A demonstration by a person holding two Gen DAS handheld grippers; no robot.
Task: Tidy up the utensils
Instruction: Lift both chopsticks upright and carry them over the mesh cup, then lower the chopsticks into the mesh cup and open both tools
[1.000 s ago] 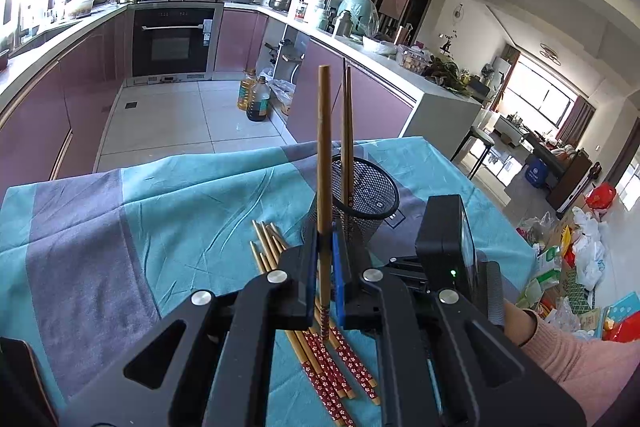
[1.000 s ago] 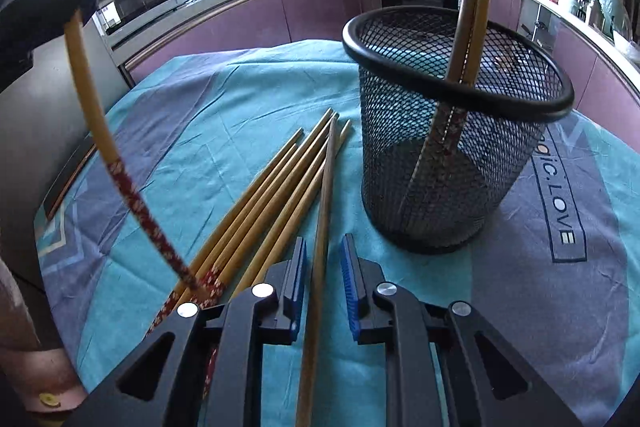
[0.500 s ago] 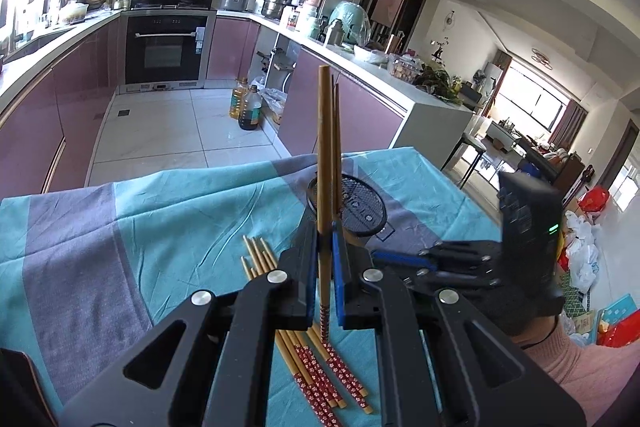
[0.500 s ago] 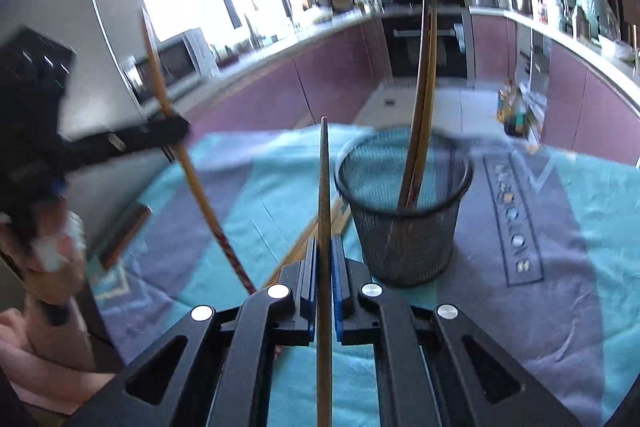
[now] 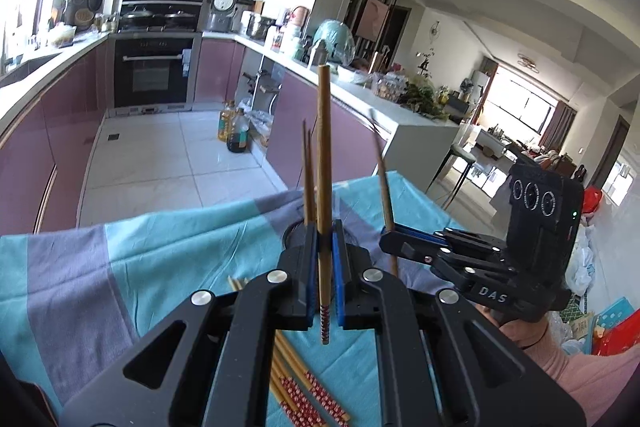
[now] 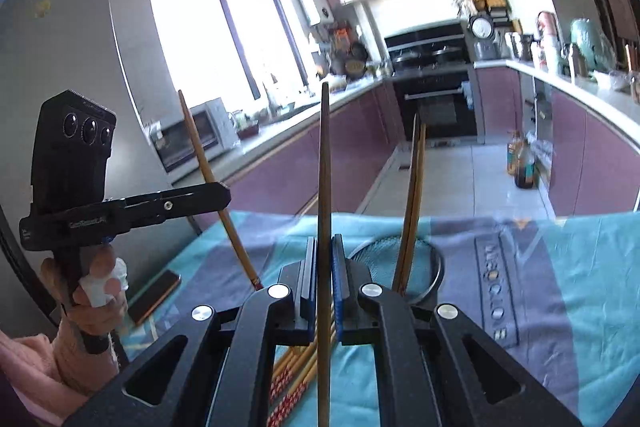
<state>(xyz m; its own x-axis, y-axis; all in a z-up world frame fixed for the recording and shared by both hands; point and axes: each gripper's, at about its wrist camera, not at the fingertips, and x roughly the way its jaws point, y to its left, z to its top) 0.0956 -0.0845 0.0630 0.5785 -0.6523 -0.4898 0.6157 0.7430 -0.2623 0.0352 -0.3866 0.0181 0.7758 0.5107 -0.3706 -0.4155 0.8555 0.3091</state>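
Note:
My left gripper [image 5: 324,231] is shut on one wooden chopstick [image 5: 323,147], held upright above the teal cloth. My right gripper [image 6: 323,243] is shut on another chopstick [image 6: 325,163], also upright. Each gripper shows in the other's view: the right gripper [image 5: 387,239] with its chopstick [image 5: 383,183], and the left gripper [image 6: 223,193] with its chopstick [image 6: 208,171]. The black mesh holder [image 6: 437,263] stands on the cloth just beyond both grippers, with two chopsticks [image 6: 416,195] leaning in it. Several loose chopsticks [image 5: 304,387] lie on the cloth beneath the grippers.
A teal and grey cloth [image 5: 160,259] covers the table. A dark phone-like slab [image 6: 157,294] lies near the table's left edge. A person's hand [image 6: 100,291] in a pink sleeve grips the left handle. Kitchen counters and an oven [image 5: 154,75] lie beyond the table.
My right gripper closed on a chopstick lying on the cloth and lifted it upright, away from the table. The left gripper rose a little, still holding its chopstick.

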